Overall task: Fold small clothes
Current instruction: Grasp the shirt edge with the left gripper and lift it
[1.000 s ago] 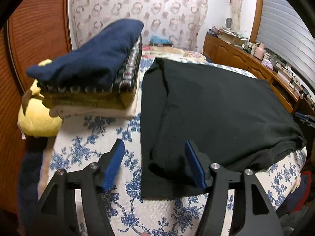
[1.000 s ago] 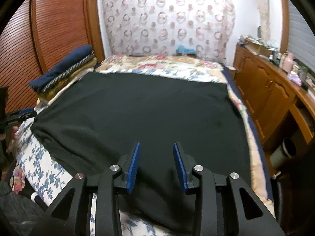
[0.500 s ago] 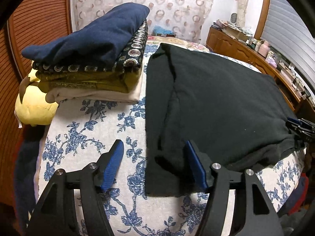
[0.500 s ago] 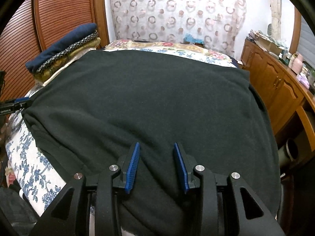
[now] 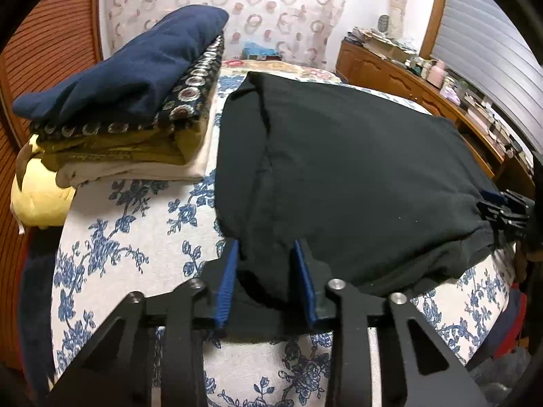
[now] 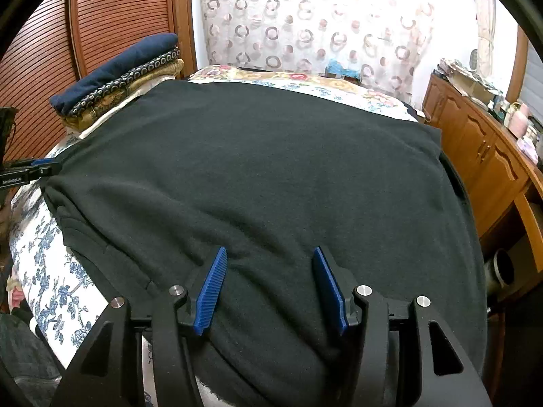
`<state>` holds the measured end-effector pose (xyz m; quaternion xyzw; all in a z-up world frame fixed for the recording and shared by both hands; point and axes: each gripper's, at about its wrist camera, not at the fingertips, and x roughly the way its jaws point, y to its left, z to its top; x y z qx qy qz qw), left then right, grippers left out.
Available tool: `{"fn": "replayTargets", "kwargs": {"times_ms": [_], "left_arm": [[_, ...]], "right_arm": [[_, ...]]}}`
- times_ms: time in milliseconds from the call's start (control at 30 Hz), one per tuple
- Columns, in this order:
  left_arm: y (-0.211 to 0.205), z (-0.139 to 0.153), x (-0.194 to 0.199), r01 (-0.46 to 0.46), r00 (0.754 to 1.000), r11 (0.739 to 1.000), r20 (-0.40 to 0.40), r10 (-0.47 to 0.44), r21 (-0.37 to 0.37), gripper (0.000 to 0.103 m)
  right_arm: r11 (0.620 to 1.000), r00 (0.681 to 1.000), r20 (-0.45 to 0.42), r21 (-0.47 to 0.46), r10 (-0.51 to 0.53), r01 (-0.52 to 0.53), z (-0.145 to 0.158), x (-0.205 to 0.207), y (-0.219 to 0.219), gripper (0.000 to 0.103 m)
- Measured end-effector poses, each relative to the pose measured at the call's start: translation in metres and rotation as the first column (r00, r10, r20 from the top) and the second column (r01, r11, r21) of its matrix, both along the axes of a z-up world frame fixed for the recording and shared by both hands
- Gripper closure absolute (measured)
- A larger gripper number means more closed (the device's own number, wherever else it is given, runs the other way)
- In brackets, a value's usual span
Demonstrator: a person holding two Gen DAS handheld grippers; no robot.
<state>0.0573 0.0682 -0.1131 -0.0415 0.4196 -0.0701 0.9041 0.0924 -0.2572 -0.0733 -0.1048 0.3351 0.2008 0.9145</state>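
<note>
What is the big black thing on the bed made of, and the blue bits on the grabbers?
Black garment: looks like soft fleece or knit, matte and fuzzy. Blue pads: probably ribbed rubber or plastic, with fine ridges showing.

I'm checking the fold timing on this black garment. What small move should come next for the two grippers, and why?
Probably close the right gripper on the near edge of the black garment before lifting. Its jaws have just been opening and stand apart over flat cloth, while the left gripper, whose jaws have just been closing, already has bunched fabric between its pads. Lifting now would likely raise one corner only.
</note>
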Motion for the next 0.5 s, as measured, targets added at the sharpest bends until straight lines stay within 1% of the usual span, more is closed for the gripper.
{"fn": "replayTargets", "kwargs": {"times_ms": [33,67,100,133,233,300,367,433,500], "left_arm": [[0.000,0.000,0.001,0.009,1.000,1.000,0.004,-0.009,0.003,0.080],[0.000,0.000,0.001,0.023,1.000,1.000,0.003,-0.023,-0.009,0.089],[-0.001,0.001,0.002,0.031,1.000,0.999,0.001,-0.031,-0.023,0.092],[-0.001,0.002,0.002,0.033,0.999,0.999,0.005,-0.033,-0.037,0.094],[-0.008,0.012,0.002,0.053,0.998,0.997,0.040,-0.051,-0.054,0.094],[-0.015,0.025,0.003,0.079,0.994,0.994,0.076,-0.073,-0.077,0.095],[-0.025,0.040,0.006,0.113,0.988,0.990,0.117,-0.102,-0.088,0.095],[-0.031,0.051,0.012,0.150,0.981,0.982,0.143,-0.133,-0.116,0.095],[-0.041,0.061,0.018,0.171,0.973,0.979,0.173,-0.151,-0.108,0.095]], "right_arm": [[1.000,1.000,0.000,0.001,0.001,-0.001,0.000,0.000,-0.001,0.047],[1.000,1.000,-0.001,0.002,0.001,-0.001,0.000,0.000,0.000,0.047],[1.000,1.000,0.000,0.001,0.001,-0.001,0.000,0.000,-0.001,0.047],[1.000,1.000,0.000,0.001,0.001,-0.001,0.000,0.000,-0.001,0.047],[1.000,1.000,-0.002,0.004,0.002,-0.002,0.000,0.000,-0.001,0.047],[1.000,1.000,-0.002,0.006,0.001,-0.001,0.000,0.000,-0.001,0.047],[1.000,1.000,-0.004,0.010,0.001,-0.001,0.000,0.000,-0.003,0.047],[1.000,1.000,-0.009,0.018,-0.001,0.002,0.001,0.000,-0.003,0.047],[1.000,1.000,-0.018,0.022,0.001,-0.001,0.002,0.001,-0.005,0.047]]}}
